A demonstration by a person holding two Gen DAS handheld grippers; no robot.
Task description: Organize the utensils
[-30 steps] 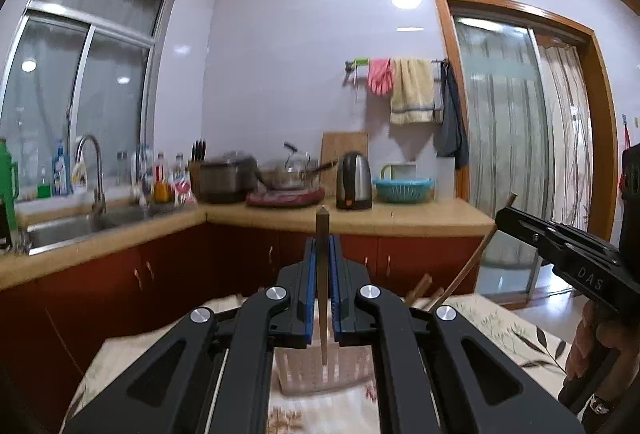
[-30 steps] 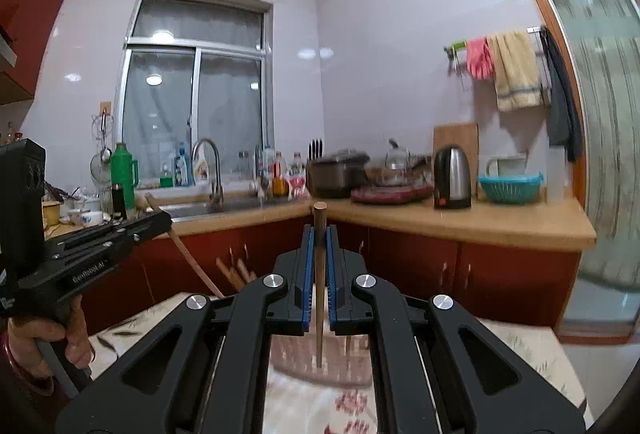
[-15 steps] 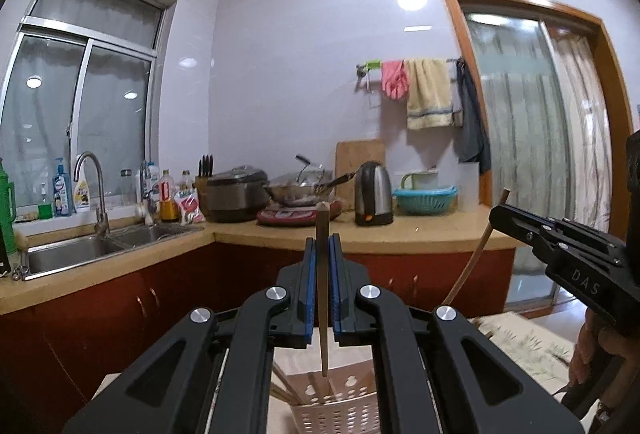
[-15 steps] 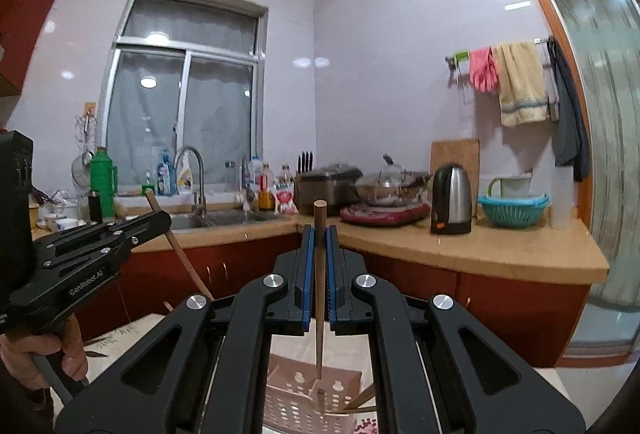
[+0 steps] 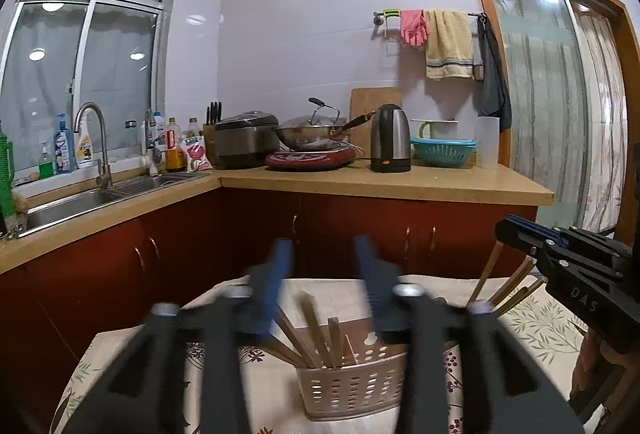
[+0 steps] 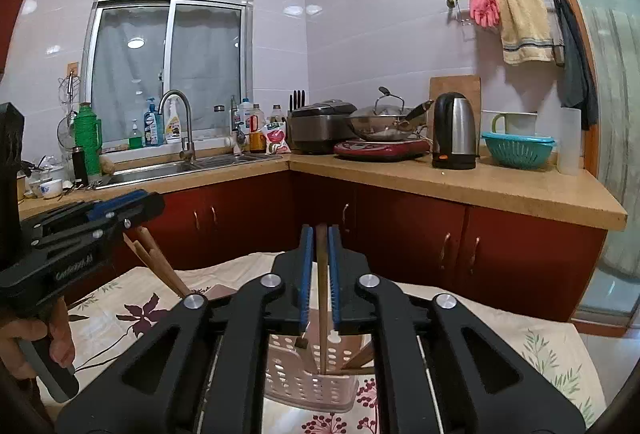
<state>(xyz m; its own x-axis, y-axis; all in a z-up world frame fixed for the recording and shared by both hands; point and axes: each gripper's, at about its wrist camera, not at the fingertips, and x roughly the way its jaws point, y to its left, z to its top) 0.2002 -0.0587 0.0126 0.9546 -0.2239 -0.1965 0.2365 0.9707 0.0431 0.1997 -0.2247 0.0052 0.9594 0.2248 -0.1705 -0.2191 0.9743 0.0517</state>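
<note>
Left wrist view shows the left gripper (image 5: 322, 286) blurred and spread, its jaws having just been opening with nothing between them; the chopsticks (image 5: 316, 330) it was over stand loosely in the perforated holder (image 5: 352, 386) at the lower middle of the frame, on the flowered cloth of the desk (image 5: 548, 326). Right wrist view shows the right gripper (image 6: 320, 274) with jaws also just opening, a single chopstick (image 6: 322, 298) upright between the blue pads, its lower end already down inside the holder (image 6: 304, 382) at the bottom centre. The step in hand appears to be dropping utensils into the holder. Next, the right pads likely need to part a little more so the stick falls free, then both grippers lift clear.
</note>
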